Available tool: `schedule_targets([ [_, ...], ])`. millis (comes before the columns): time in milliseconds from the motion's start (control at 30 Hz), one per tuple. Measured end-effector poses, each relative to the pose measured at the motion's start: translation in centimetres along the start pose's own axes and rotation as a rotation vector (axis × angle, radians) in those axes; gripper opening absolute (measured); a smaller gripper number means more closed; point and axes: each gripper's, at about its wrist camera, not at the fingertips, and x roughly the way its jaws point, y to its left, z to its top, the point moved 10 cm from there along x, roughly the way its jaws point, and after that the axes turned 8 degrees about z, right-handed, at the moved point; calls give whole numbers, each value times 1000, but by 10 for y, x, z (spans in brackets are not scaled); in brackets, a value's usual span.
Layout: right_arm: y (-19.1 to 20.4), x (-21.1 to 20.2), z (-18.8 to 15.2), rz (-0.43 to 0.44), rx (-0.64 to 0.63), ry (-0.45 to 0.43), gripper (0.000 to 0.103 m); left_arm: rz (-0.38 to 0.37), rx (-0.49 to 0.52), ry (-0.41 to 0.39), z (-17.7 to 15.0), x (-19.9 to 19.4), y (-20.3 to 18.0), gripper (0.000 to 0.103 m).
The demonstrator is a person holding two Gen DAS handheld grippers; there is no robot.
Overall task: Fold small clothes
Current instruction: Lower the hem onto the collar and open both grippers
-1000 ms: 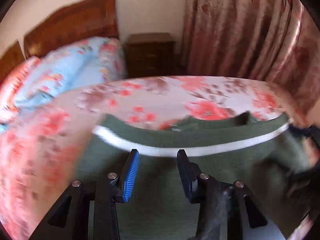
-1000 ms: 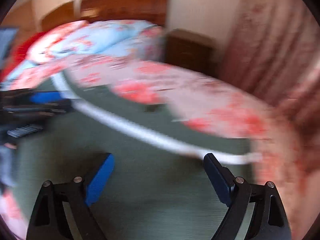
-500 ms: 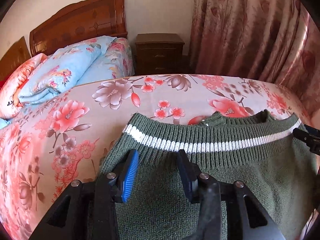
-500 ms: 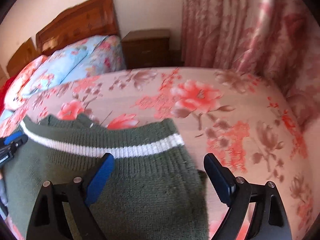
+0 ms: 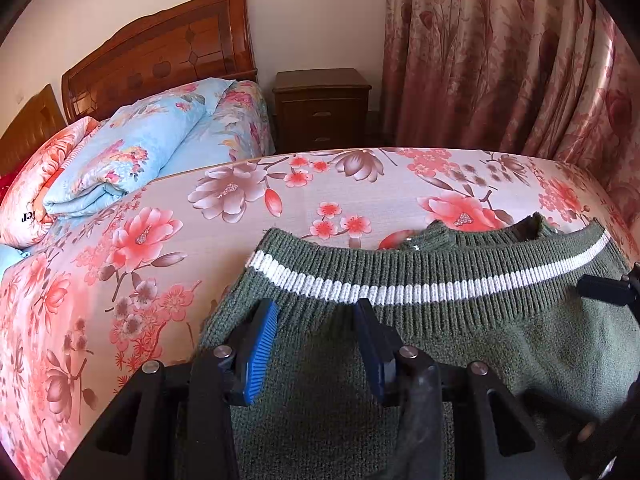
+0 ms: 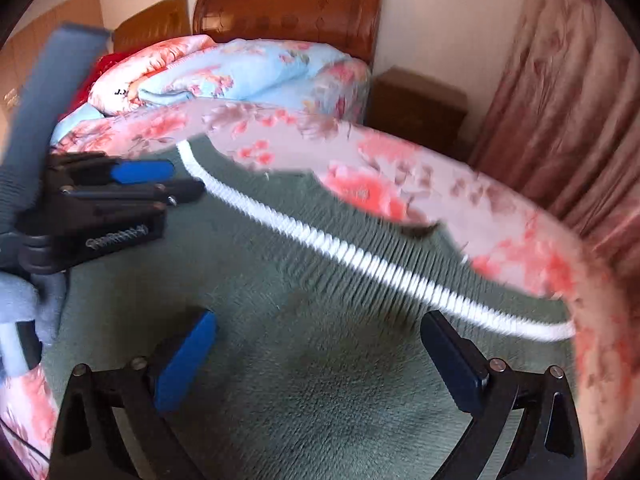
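A bed [image 5: 360,192] covered in a pink sheet with large coral and brown flowers fills most of both views, its wooden headboard [image 5: 160,60] set against a pale wall. Rose-patterned curtains [image 5: 500,52] hang along the far side, and a dark wooden nightstand [image 5: 322,110] stands between the headboard and the curtains. A folded light-blue floral quilt [image 5: 140,148] lies at the head of the bed, with a coral floral pillow [image 5: 36,184] just beside it. The green knitted sweater [image 5: 460,320] lies flat on the sheet at the near edge, folded over so its ribbed band with a white stripe [image 5: 400,290] faces the headboard. The left gripper [image 5: 316,344] hovers over the sweater's left part, its blue-padded fingers parted with only knit showing between them. The right gripper [image 6: 320,360] is over the sweater's right part, fingers spread wide and holding nothing; its view is motion-blurred, and in it the left gripper shows at the left edge.
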Motion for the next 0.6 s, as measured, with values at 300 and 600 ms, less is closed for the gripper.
schedule_targets([
  [300,-107,-42,-37,-157,245,-26,103,0,-2,-1,0,0,0,41],
  [600,-20,-32,-41,-53,14,-37,103,15,6,-5,-1,-1,0,41],
])
